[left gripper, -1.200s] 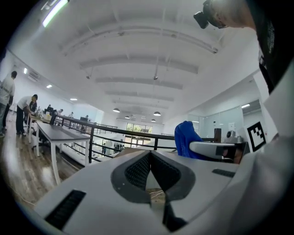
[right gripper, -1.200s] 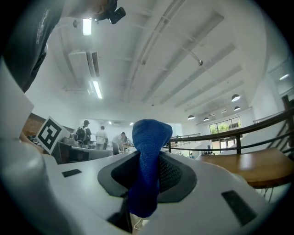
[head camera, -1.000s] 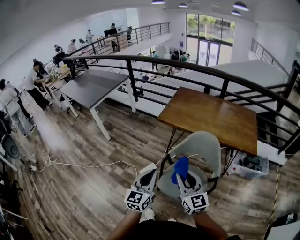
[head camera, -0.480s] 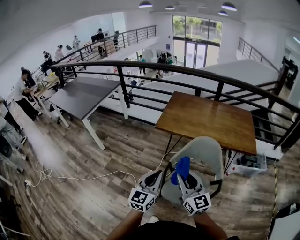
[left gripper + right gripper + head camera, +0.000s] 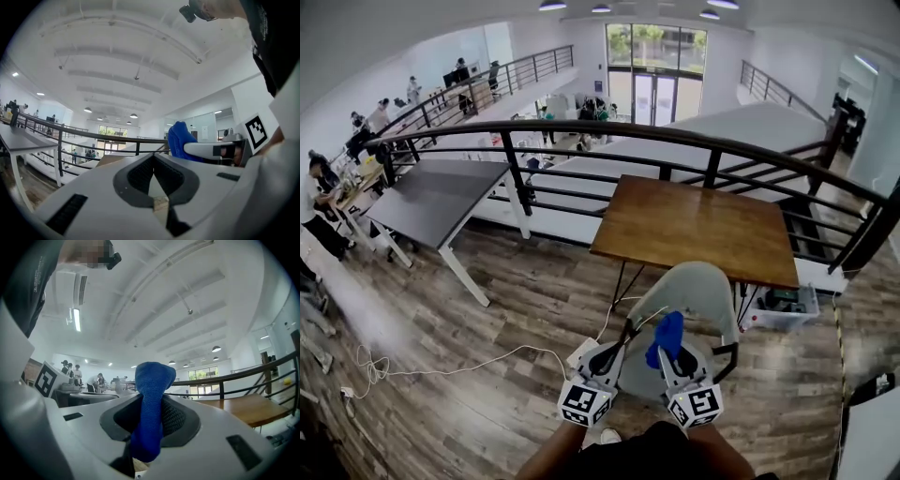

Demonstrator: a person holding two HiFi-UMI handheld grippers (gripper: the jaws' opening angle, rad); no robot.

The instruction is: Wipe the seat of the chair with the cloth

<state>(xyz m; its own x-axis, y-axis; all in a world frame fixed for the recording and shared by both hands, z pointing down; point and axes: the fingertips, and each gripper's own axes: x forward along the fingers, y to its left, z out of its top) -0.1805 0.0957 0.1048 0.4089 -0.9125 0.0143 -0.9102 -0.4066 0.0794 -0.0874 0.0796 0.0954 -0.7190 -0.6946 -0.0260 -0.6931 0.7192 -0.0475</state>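
A light grey chair stands tucked at a wooden table, its seat just beyond my two grippers. My right gripper is shut on a blue cloth, which sticks up out of its jaws above the seat. The right gripper view shows the cloth pinched in the right gripper and bulging above the jaws. My left gripper is shut with nothing in it, held over the seat's left edge. From the left gripper the cloth shows to the right.
A black curved railing runs behind the wooden table. A grey table stands to the left, and a white cable trails over the wood floor. A plastic box sits under the wooden table. People work at desks far left.
The head view has swung, so chair and tables slid slightly left. Both grippers stay side by side before the chair, the cloth still clamped in the right one.
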